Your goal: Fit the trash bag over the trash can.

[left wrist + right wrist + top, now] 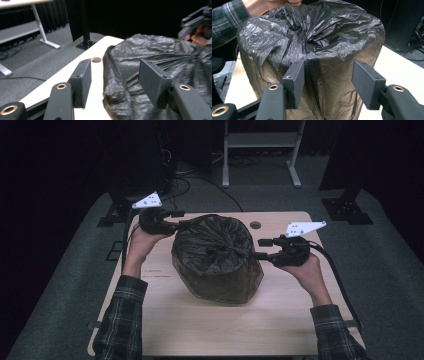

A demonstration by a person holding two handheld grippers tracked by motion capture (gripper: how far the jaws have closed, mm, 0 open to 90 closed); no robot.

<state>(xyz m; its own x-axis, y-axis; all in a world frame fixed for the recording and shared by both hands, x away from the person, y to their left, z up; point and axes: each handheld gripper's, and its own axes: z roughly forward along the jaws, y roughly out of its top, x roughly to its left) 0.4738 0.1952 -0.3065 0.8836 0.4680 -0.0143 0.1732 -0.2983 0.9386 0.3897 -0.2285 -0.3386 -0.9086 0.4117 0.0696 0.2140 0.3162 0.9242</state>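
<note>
A black bin bag (217, 257) stands near the middle of the tabletop (165, 320), drawn over something round and upright like a bin or drum, its top gathered into a pucker (220, 251) at the centre. The film looks thin, soft and slick, so it will likely crumple and slide under a flat pinch and could tear if pulled hard; the body under it seems stiff, since the sides hold a straight, drum-like shape in the right gripper view. I judge the best hold to be the bunched plastic at the pucker or a loose fold at the top rim, not the taut side wall. The left tongs (181, 214) sit at the far-left top edge of the bag, and in the left gripper view they stand wide open (113, 83) with the bag's edge lying between the jaws, not pinched. The right tongs (264, 248) meet the bag at its right side near the top; in the right gripper view they also gape wide (328, 85) against the side wall, holding nothing. What the bag covers is hidden, so its weight cannot be told. Whether the pucker is knotted or only twisted is hard to make out, and the bag's bottom hem is lost in the dim light.
</note>
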